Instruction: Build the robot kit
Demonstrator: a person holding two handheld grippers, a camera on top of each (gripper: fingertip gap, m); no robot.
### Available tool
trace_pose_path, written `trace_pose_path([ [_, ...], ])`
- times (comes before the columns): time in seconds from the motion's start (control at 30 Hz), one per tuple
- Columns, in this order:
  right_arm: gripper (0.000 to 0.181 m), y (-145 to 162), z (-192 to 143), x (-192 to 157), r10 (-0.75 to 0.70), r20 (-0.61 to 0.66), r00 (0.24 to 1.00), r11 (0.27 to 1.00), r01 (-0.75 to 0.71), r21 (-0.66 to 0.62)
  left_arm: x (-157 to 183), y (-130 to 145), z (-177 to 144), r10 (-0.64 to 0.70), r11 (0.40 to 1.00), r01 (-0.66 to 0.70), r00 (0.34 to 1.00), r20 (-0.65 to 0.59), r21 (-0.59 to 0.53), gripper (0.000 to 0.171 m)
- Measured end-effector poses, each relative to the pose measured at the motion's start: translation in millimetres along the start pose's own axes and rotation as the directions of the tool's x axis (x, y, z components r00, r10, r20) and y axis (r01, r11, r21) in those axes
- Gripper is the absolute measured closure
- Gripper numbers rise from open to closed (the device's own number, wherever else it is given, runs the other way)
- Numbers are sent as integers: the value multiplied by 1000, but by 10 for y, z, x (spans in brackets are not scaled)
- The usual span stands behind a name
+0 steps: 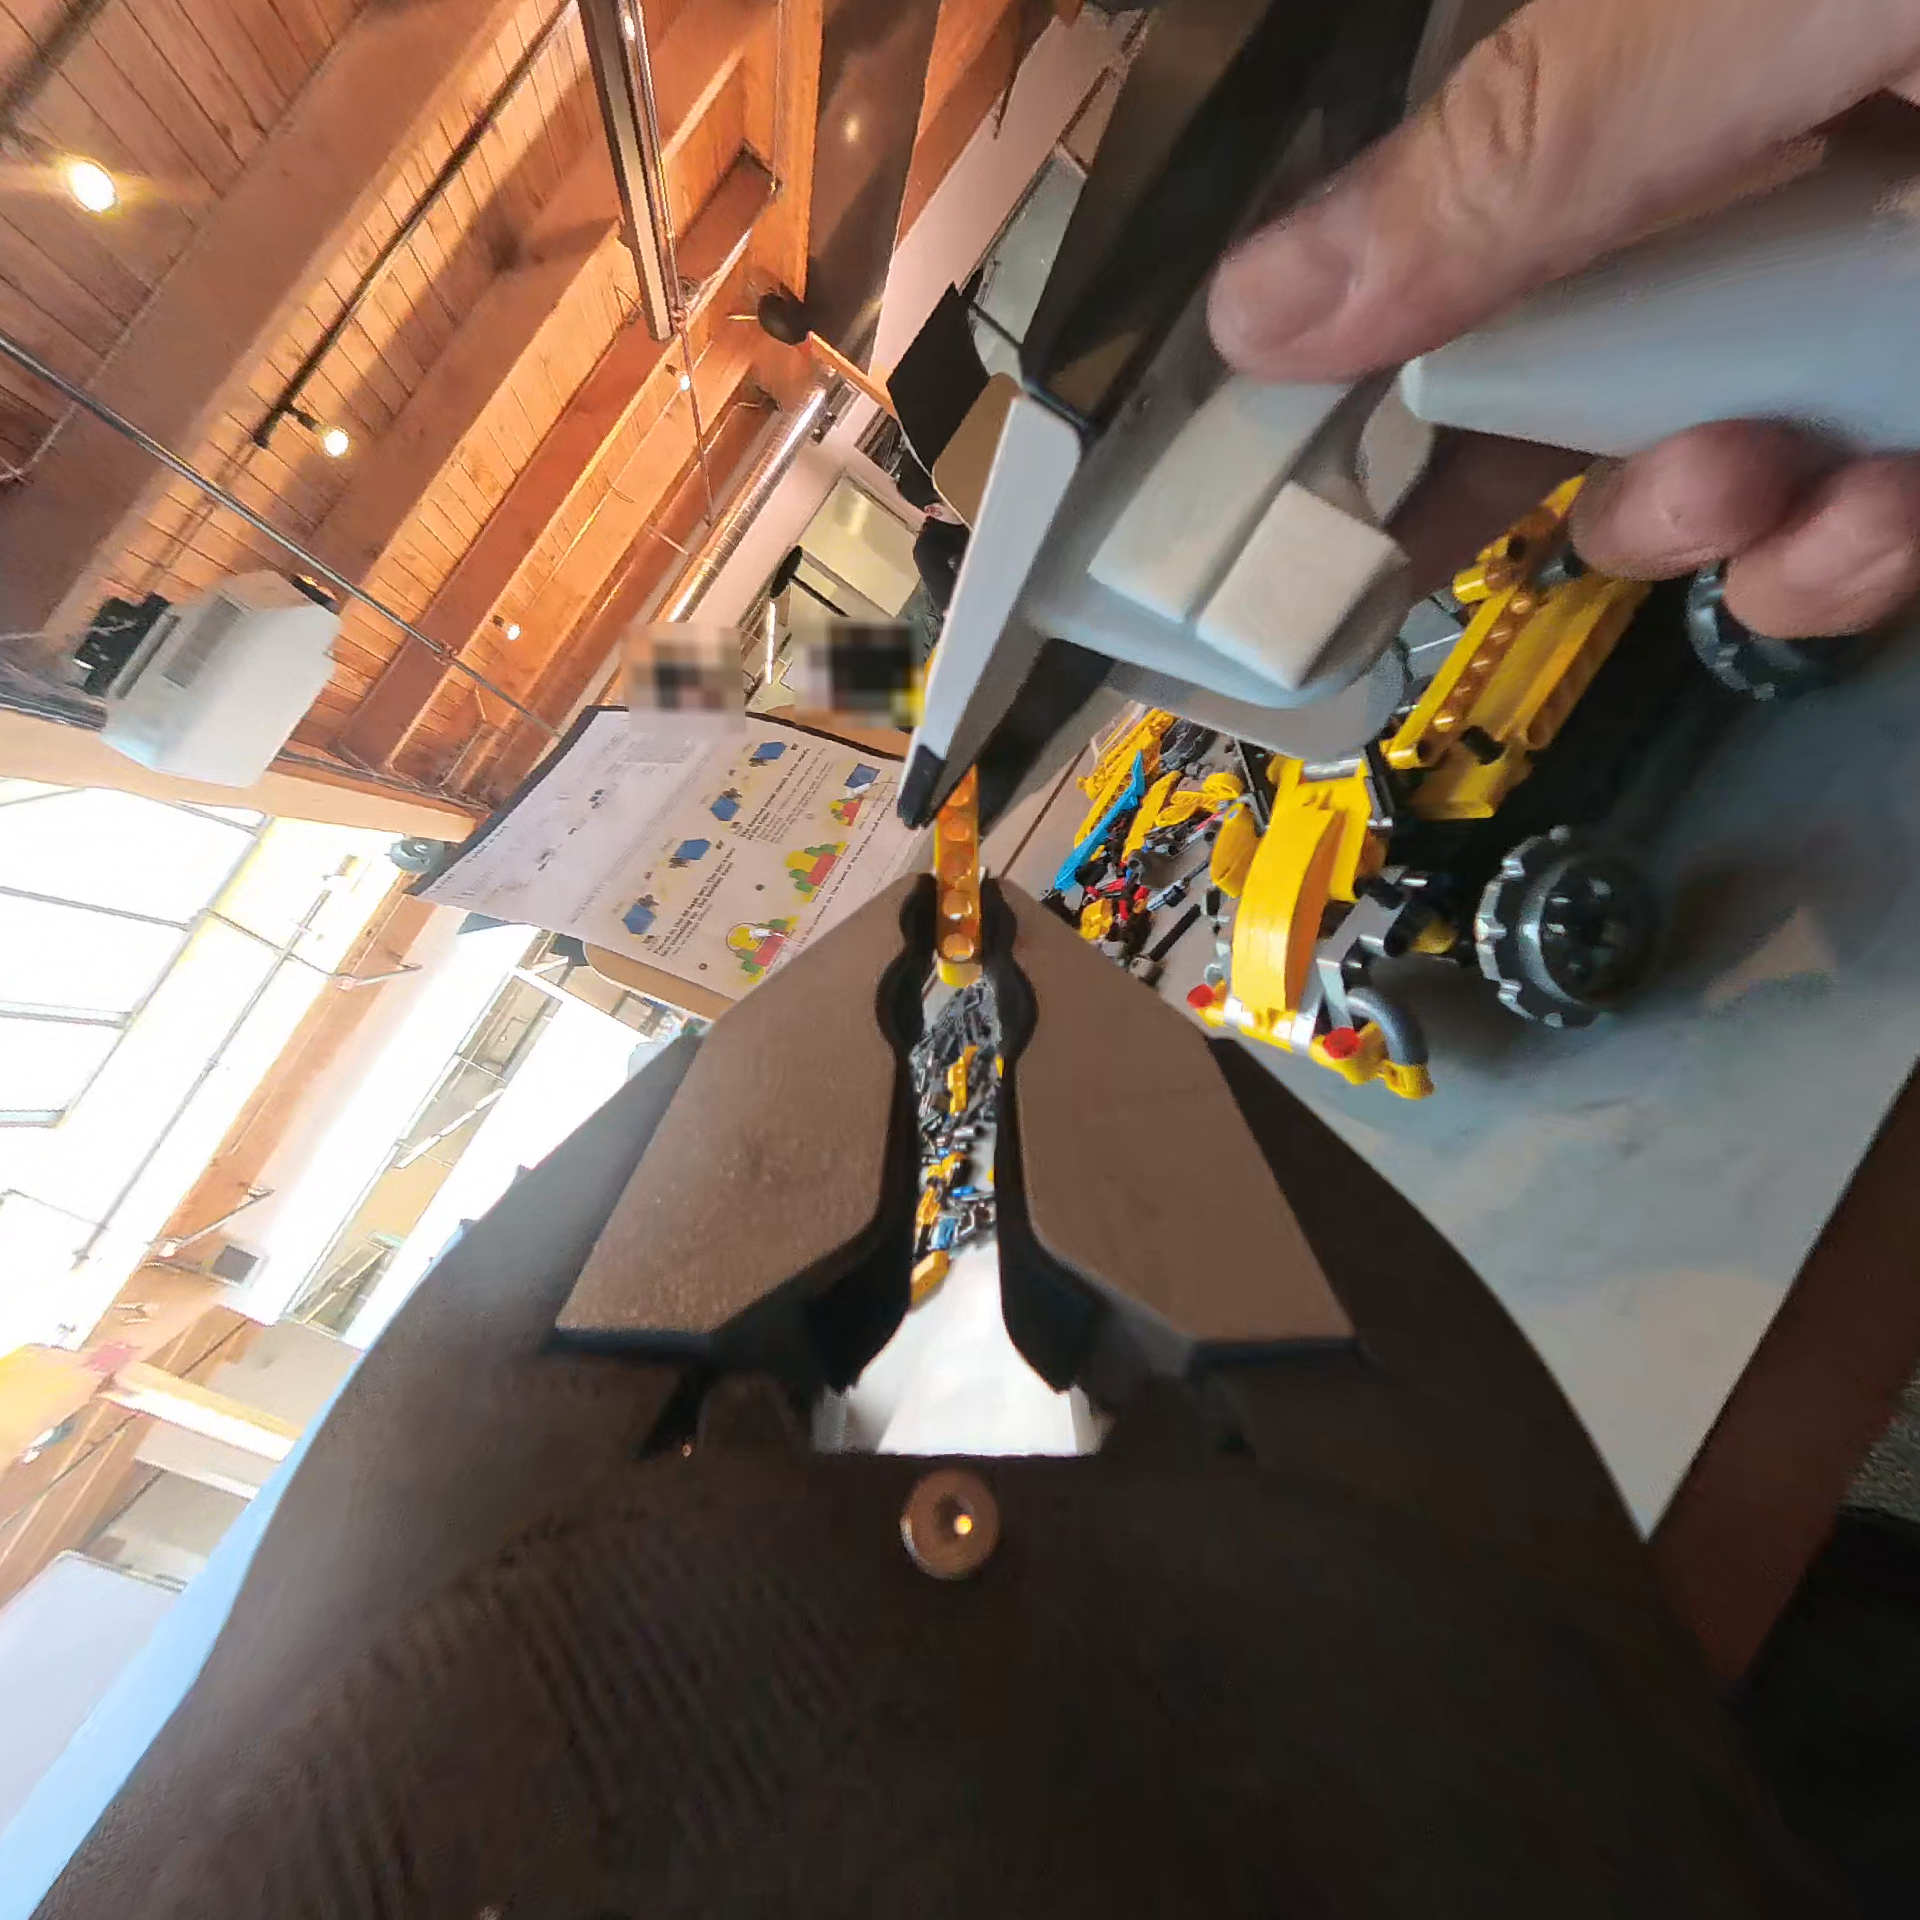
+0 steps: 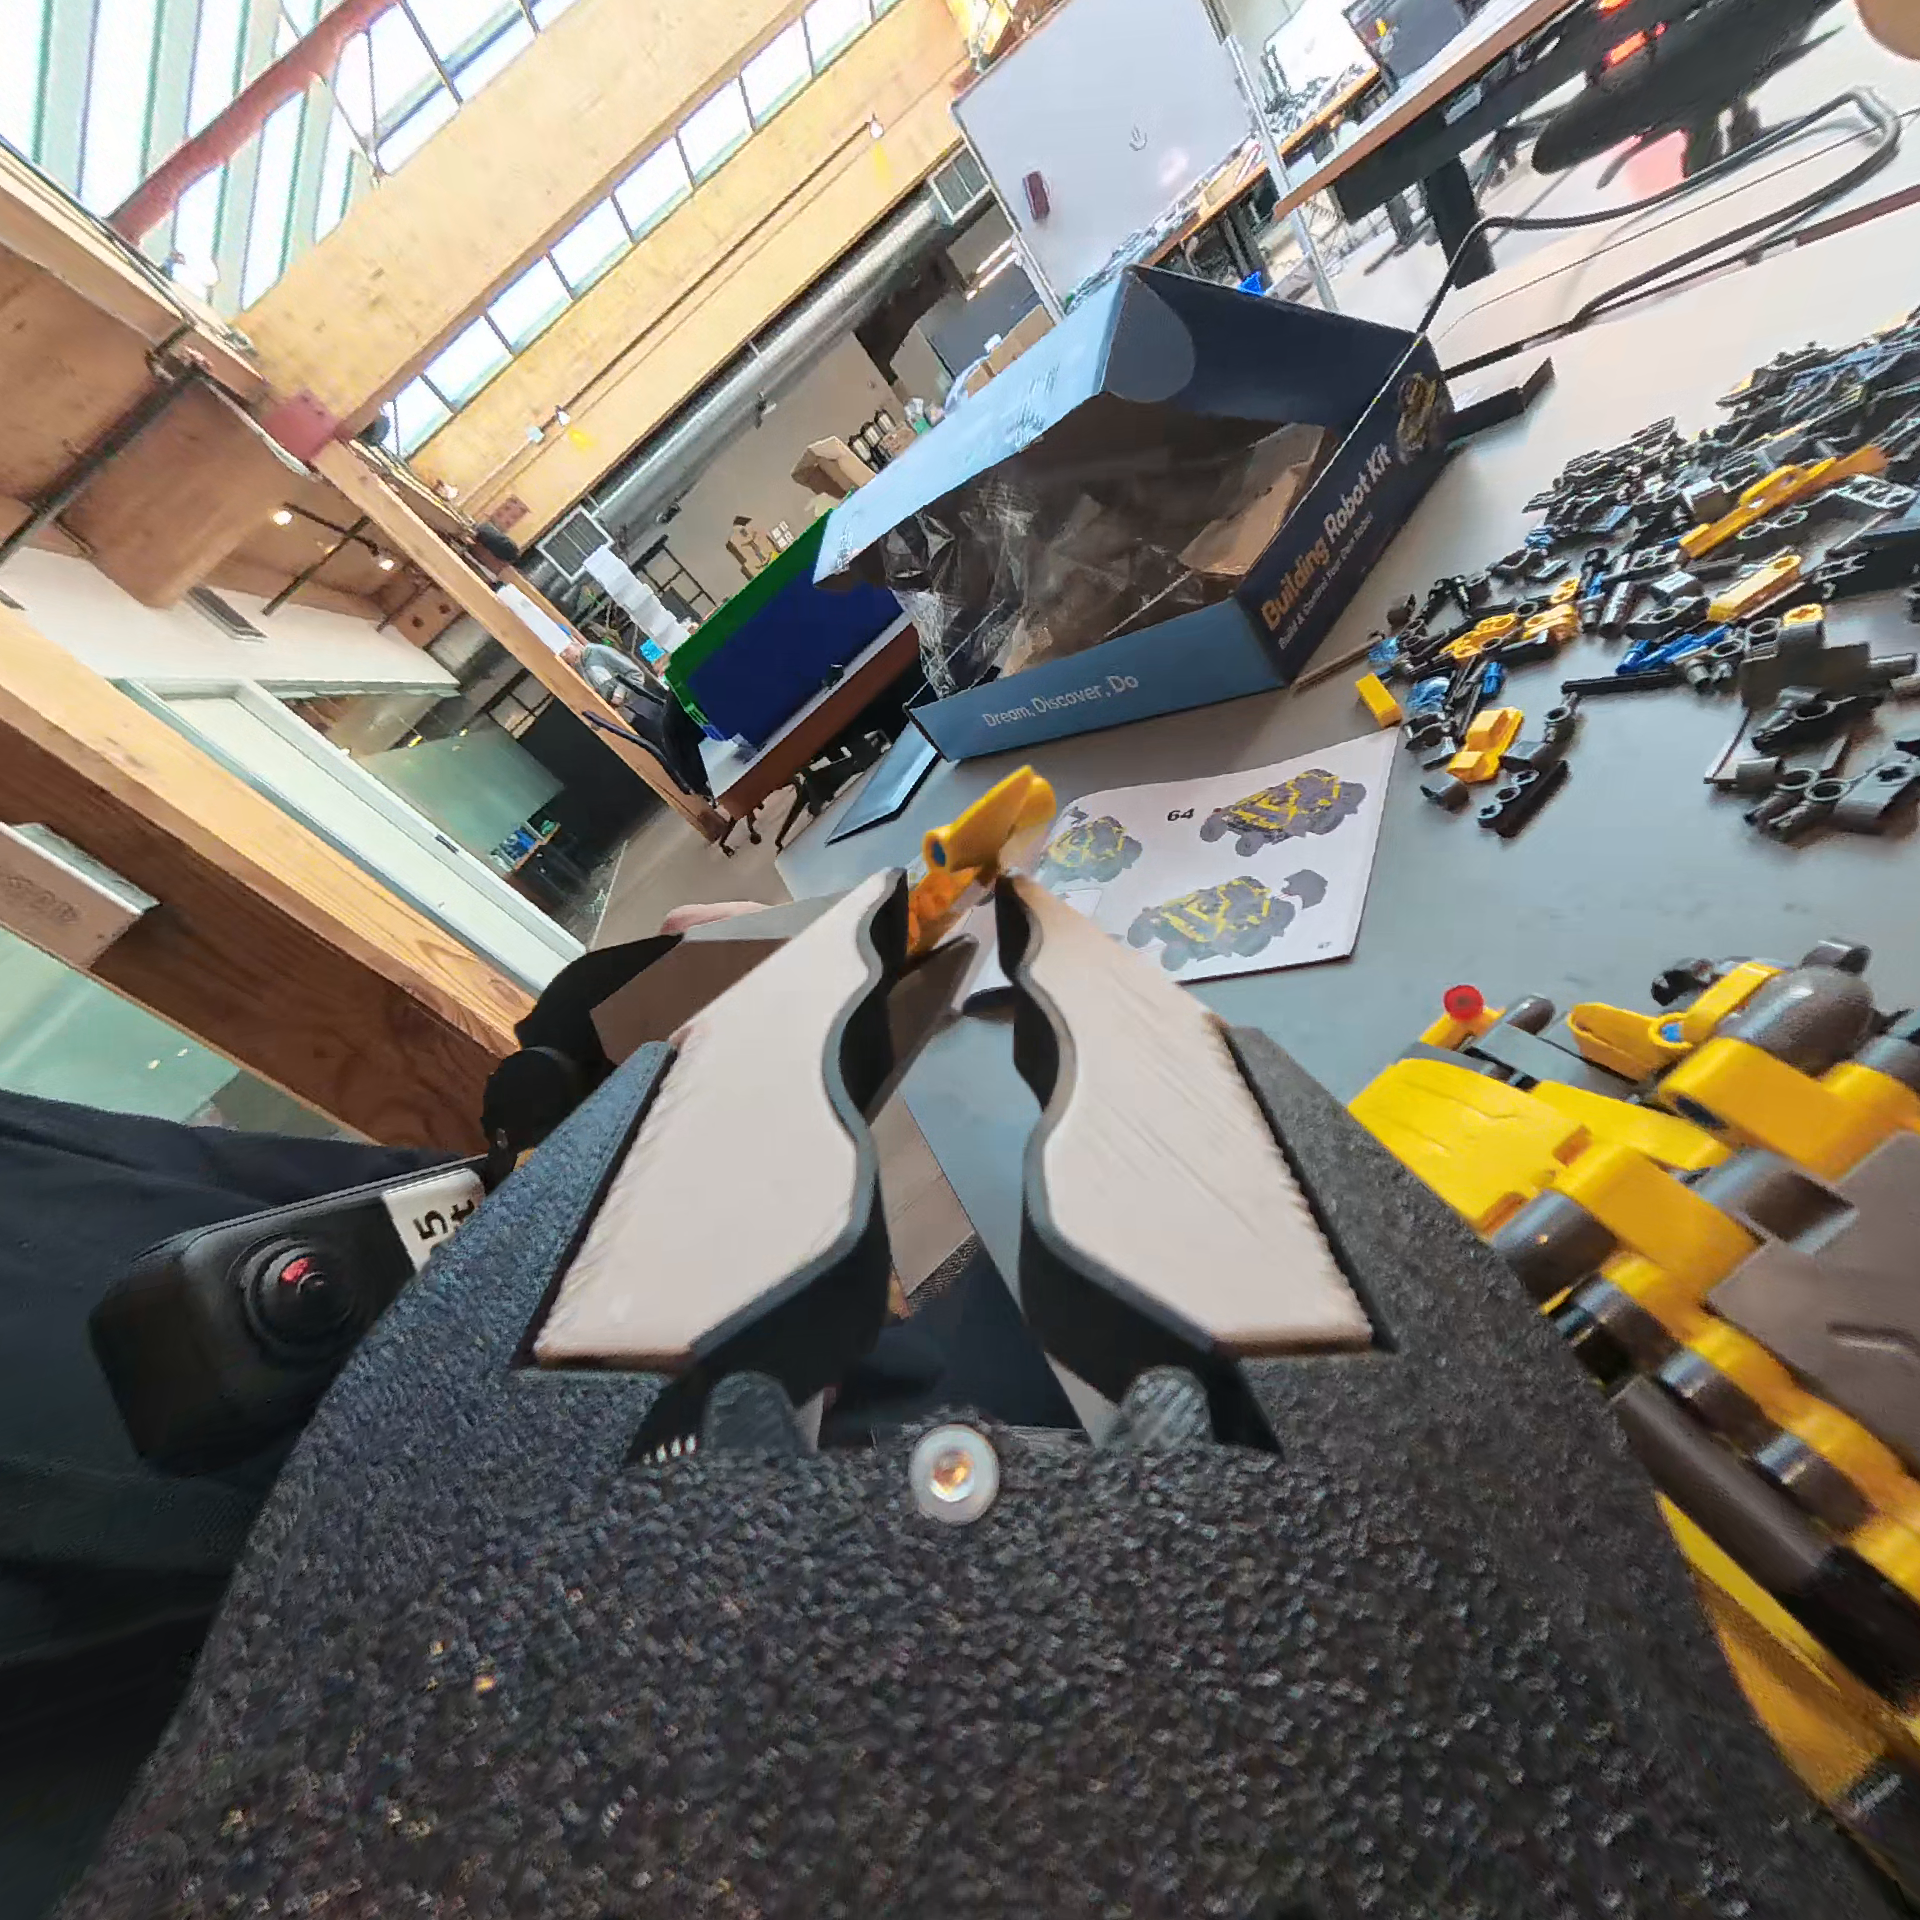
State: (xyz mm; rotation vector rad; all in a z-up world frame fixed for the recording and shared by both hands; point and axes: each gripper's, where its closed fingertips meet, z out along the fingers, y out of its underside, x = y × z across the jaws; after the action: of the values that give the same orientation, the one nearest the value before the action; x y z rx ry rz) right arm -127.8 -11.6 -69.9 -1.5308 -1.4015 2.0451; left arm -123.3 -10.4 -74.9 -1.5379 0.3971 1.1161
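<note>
My left gripper is shut on a yellow-orange beam with holes, which sticks out past its tips. My right gripper comes in from the upper right, held by a hand, and its tips meet the beam's far end. In the right wrist view my right gripper is shut on a small yellow-orange piece joined to a curved yellow part with a blue pin. One of the left gripper's fingers reaches in from the left under it.
A partly built yellow and black wheeled model stands on the grey table. Beyond are an open dark blue box, an instruction booklet and a spread of loose black, yellow and blue parts. An instruction sheet stands behind.
</note>
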Motion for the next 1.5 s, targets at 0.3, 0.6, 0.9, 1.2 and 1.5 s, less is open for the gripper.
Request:
trace_pose_path([
  [0.3, 174, 94, -63, -7, -128, -5, 992, 979, 125, -163, 315, -2, -47, -134, 990, 138, 971, -200, 7, 159],
  [0.6, 174, 835, -97, -42, -93, 125, 988, 776, 151, -612, 351, 108, -453, -404, 892, 448, 730, -551, -61, 147],
  [0.9, 174, 1387, -49, -578, 210, 325, 922, 570, 155, -807, 236, 168, -902, -406, 807, 576, 376, -833, -133, 138],
  [1.2, 174, 1631, -92, -597, 252, 320, 913, 493, 163, -854, 518, 70, -1267, -314, 818, 553, 202, -928, -157, 151],
  [1.5, 174, 1653, -199, -523, 244, 304, 921, 480, 157, -863, 676, -40, -1333, -289, 810, 560, 127, -949, -172, 171],
])
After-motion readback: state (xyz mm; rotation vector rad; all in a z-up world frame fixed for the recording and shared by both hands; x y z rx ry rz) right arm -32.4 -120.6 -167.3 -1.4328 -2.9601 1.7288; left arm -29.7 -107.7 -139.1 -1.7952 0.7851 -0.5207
